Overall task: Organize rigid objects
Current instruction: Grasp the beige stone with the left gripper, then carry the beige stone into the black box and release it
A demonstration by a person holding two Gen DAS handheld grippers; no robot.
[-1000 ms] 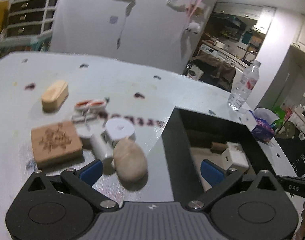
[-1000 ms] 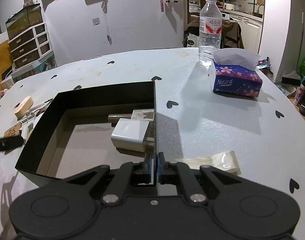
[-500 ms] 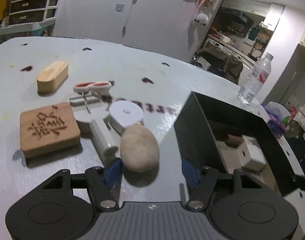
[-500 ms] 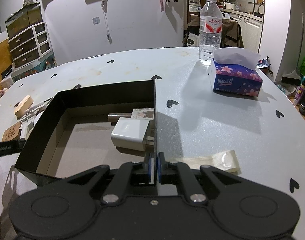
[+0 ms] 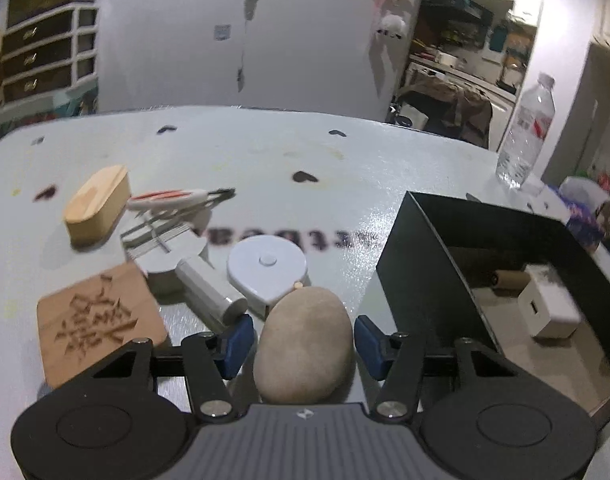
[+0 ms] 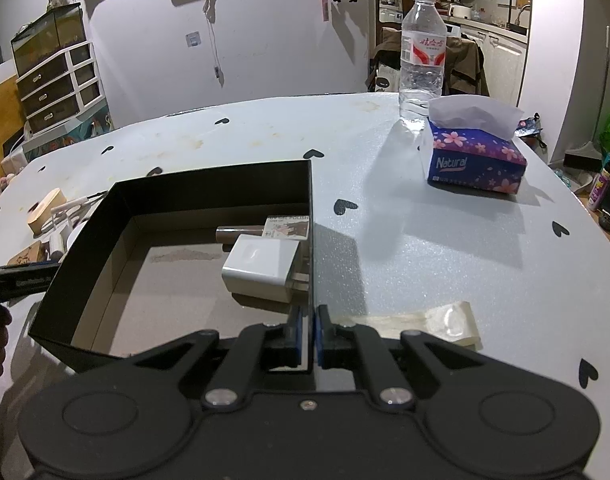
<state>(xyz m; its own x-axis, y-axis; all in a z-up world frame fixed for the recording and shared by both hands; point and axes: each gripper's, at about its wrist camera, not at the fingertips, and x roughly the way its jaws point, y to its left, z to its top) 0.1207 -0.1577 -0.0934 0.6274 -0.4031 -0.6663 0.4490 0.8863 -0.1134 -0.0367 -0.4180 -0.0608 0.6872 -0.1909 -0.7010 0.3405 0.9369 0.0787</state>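
Left claw spread wide, blue pads either side of a tan oval stone low in the centre of the frame; small gaps show at both pads, so nothing gripped. Stone lies on the pale worktop, just left of the black box. Just beyond the stone: white teardrop-shaped tape measure, touching or nearly touching it, and a white cylinder to its left. Carved wooden tile at lower left. Further up left, rounded wooden block and a red-and-white tool, blurred.

Right claw pinched shut on the box's right wall, bottom centre of its frame. Inside the box, white charger cube by that wall, a brown tube and small printed carton behind it. Strip of clear tape on worktop right of claw. Farther right, tissue pack; water bottle behind it.
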